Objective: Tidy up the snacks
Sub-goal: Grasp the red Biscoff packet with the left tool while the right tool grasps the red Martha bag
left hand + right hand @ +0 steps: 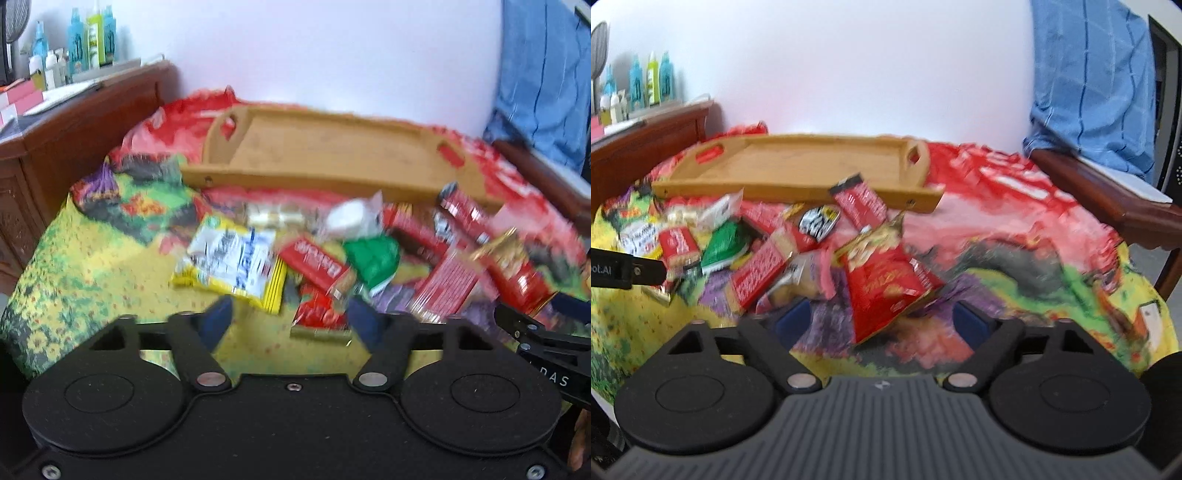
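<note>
In the left wrist view, the left gripper (291, 325) hangs over the near edge of the snack pile (362, 251) on the flowered cloth (92, 266). Its jaws stand partly open, and nothing is pressed between the blue pads (216, 321). A small red pack (317, 317) lies just ahead between them, a little toward the right pad, with its long axis pointing away from the camera, though blur hides the exact edge. The empty wooden tray (332, 147) lies beyond the pile. In the right wrist view, the right gripper (882, 321) stands wide and holds nothing. A red bag (886, 288) lies between its pads with one corner toward the camera, its long axis running up and slightly left. The tray (812, 162) is behind the pile, to the upper left. I judge the right hand is nearer to this bag, the left nearer to the small pack.
</note>
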A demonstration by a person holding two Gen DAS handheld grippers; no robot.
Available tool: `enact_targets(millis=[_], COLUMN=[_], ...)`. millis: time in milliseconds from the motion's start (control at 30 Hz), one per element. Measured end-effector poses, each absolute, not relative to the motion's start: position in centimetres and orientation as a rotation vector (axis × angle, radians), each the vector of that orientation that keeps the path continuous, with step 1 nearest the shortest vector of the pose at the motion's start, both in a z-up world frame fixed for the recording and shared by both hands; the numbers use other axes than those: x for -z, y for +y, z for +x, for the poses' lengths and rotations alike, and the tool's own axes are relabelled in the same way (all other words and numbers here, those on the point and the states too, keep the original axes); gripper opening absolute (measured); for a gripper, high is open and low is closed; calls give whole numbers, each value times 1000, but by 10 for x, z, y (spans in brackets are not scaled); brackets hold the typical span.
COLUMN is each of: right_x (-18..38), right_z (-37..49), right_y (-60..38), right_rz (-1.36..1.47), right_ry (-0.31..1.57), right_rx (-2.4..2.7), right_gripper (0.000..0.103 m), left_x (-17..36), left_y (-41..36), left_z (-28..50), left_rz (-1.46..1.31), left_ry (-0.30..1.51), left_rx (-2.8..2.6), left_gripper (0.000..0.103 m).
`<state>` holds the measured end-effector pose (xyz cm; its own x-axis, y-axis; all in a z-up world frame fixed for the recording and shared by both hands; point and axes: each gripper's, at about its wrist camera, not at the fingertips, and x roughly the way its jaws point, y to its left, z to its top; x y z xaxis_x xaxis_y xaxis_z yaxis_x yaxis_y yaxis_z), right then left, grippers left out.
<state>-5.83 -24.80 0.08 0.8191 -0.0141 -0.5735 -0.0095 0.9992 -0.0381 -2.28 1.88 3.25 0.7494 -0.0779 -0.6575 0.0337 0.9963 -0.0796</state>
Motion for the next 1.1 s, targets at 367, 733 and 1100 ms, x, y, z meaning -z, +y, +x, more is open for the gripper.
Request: enact_targets(millis=[367, 733, 1100], right_x=[-10, -4, 2], right_z=[-46, -35, -24], right_y=[-241, -231, -228], right_rz=[-116, -180, -200], right_ry=[569, 558, 551], right_rx=[-13, -46, -71], right_gripper=[47, 47, 55], left_x=[-37, -23, -19], left_y=[11, 3, -2], left_z=[-1, 17, 37], left_rz=[-86, -76, -87], left_ry=[700, 730, 708], left_rx=[76, 56, 84], left_gripper=[14, 36, 24])
